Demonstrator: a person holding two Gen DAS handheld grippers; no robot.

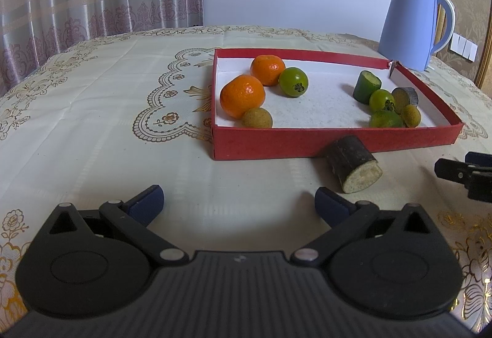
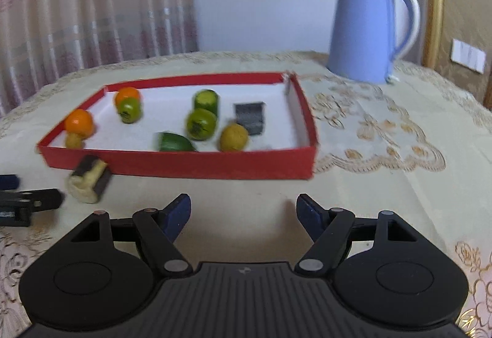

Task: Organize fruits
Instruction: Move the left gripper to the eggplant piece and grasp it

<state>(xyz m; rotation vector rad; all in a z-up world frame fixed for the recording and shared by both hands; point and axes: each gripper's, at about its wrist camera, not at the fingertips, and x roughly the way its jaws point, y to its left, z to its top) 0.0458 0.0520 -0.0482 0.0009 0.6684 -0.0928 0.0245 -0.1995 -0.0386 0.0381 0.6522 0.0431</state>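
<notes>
On the cream embroidered tablecloth (image 1: 92,110) a shallow red cardboard tray with a white lining (image 1: 338,142) is seen, and just in front of its near wall a dark-skinned cut stalk piece with a pale end (image 1: 353,167) is lying on its side. Its long axis is seen in the left wrist view running from the tray wall toward the camera, pale cut face pointed forward and to the right.

Inside the tray, two round orange tangerines (image 1: 243,95) are grouped at the left with a green tomato-like fruit (image 1: 293,81) and a small brownish-yellow ball (image 1: 256,118); more green fruits (image 1: 381,99) and a green cucumber chunk (image 1: 366,86) are gathered at the right.

From the right wrist, everything is smeared by motion blur, so the fruit there is hard to make out. More of the light blue electric kettle (image 2: 363,30) is shown in that view; in the left view its handle side is nearly cut off at the frame edge.

The left gripper (image 1: 238,202) is held wide apart over bare cloth, nothing gripped. The right gripper (image 2: 243,210) is parted too, with nothing between its blue pads (image 2: 180,215); only its tip is caught at the left view's right edge.
</notes>
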